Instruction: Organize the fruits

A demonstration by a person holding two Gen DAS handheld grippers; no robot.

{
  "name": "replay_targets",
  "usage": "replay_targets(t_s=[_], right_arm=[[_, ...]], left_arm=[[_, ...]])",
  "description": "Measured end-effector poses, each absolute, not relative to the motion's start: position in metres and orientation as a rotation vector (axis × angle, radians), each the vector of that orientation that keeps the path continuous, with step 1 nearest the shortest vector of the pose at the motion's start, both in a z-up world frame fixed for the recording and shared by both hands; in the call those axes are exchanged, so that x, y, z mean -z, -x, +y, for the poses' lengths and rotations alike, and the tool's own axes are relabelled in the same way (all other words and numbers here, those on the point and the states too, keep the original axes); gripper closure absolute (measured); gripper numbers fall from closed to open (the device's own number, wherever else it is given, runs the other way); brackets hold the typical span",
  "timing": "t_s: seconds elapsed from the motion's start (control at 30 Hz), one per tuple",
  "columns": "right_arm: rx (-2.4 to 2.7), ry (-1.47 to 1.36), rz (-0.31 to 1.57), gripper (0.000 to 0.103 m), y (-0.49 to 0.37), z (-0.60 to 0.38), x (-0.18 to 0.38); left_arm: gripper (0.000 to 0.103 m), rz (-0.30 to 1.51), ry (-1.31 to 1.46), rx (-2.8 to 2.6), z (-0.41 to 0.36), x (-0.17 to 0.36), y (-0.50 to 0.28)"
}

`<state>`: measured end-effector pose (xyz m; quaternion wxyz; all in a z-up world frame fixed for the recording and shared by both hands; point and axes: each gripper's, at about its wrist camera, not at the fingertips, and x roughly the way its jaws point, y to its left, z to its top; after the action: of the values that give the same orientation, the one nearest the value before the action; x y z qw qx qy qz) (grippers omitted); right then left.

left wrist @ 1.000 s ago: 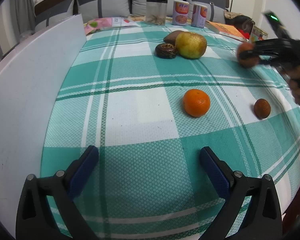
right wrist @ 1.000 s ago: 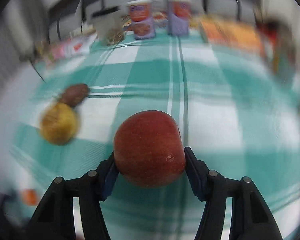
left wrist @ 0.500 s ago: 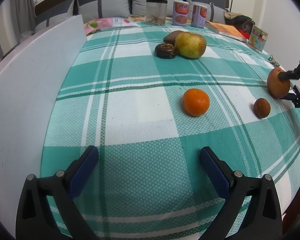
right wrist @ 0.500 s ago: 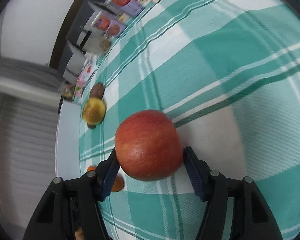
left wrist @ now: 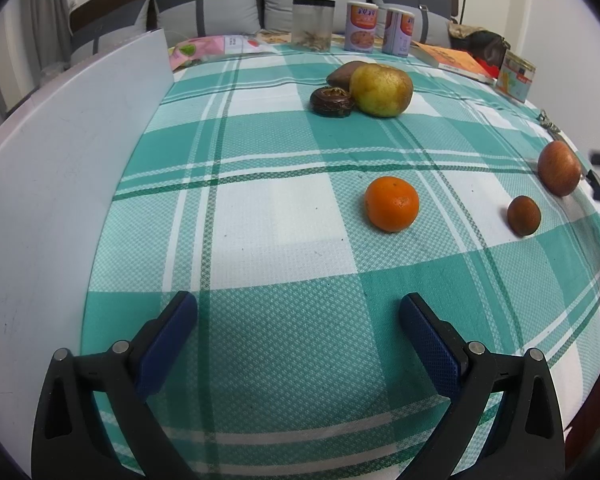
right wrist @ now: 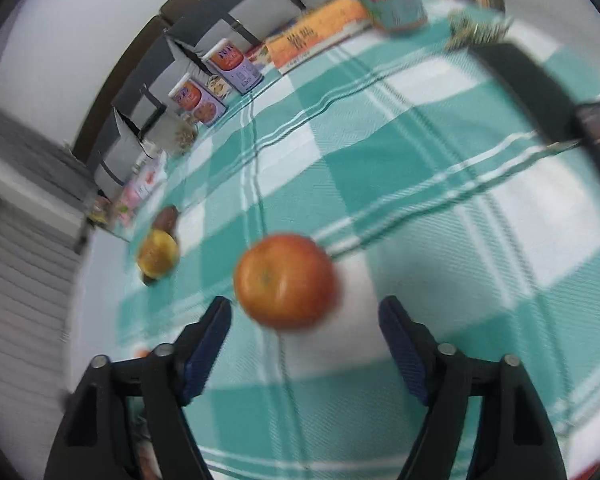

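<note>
A red apple (right wrist: 286, 280) (left wrist: 559, 173) rests on the green checked tablecloth near its right edge. My right gripper (right wrist: 306, 334) has its jaws opening; the apple lies just beyond the blue pads, which stand clear of it. An orange (left wrist: 392, 203) and a small brown fruit (left wrist: 523, 215) lie mid-table. A yellow pear (left wrist: 381, 90) (right wrist: 158, 257) sits farther back beside a dark brown fruit (left wrist: 332, 101) and another brown one (left wrist: 342, 74). My left gripper (left wrist: 298, 332) hangs open over bare cloth at the near edge.
A white board (left wrist: 60, 168) stands along the left side. At the far edge stand a clear jar (left wrist: 313, 24), two printed cans (left wrist: 361, 27), a book (left wrist: 452, 60) and a small tin (left wrist: 516, 75). Grey cushions line the back.
My right gripper carried the apple to the table's right side, set it down and let go, its jaws spreading. The left gripper and the other fruits stayed put.
</note>
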<state>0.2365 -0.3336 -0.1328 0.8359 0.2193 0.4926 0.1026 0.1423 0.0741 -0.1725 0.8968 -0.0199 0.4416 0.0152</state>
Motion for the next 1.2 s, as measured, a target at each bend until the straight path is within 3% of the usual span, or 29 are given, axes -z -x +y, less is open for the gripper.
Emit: replay_targets(t_s=[0.17,0.37,0.67,0.83,1.2], right_arm=[[-0.144,-0.133,0.956,0.018,-0.16,-0.293,0.14],[-0.167,0.051,0.922,0.018,-0.12,-0.258,0.155],[-0.149,0.135,0.933,0.015,-0.12,-0.247,0.171],[-0.124,0.099,0.952,0.0,-0.124,-0.253,0.176],[-0.126,0.09,0.938,0.0,-0.123,-0.255,0.178]], left_arm=[[0.002,0.906,0.074,-0.025,0.066,0.168,-0.123],[0.002,0.913,0.007,0.042,0.032,0.167,-0.105],[0.002,0.914,0.003,0.064,0.023,0.169,-0.102],[0.0,0.918,-0.017,0.061,0.022,0.171,-0.101],[0.001,0.905,-0.023,0.059,0.02,0.172,-0.1]])
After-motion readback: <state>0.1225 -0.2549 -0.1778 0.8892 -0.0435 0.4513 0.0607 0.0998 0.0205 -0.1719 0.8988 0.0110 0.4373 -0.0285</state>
